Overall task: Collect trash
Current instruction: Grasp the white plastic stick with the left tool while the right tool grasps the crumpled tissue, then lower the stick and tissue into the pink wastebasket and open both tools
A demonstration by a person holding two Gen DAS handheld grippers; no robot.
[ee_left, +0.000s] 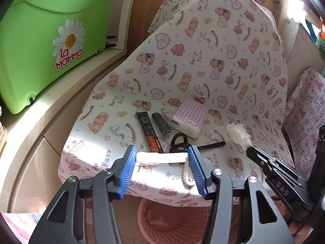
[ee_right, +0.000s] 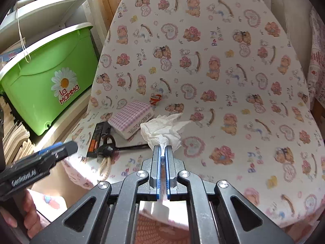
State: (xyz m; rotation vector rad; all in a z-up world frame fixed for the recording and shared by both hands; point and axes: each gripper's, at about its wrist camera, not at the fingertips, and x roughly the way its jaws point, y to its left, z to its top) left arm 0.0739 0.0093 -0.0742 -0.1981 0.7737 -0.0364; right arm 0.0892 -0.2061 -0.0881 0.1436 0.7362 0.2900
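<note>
My left gripper (ee_left: 161, 158) is shut on a white foam strip (ee_left: 161, 158), held crosswise between the blue pads just over the near edge of the bear-print table (ee_left: 203, 61). A pink trash basket (ee_left: 174, 223) stands on the floor right below it, with some scraps inside. My right gripper (ee_right: 162, 152) is shut on a crumpled white tissue (ee_right: 162, 129), held above the table; it shows in the left wrist view (ee_left: 248, 148) with the tissue (ee_left: 238, 134). The left gripper shows at the left of the right wrist view (ee_right: 69, 147).
On the table lie a pink checked tissue pack (ee_left: 187, 120), a black lighter (ee_left: 161, 124), a dark snack wrapper (ee_left: 149, 132), black scissors (ee_left: 182, 142), a beaded cord (ee_left: 185, 174) and a small orange wrapper (ee_right: 155, 99). A green storage box (ee_left: 40, 46) stands on the shelf at left.
</note>
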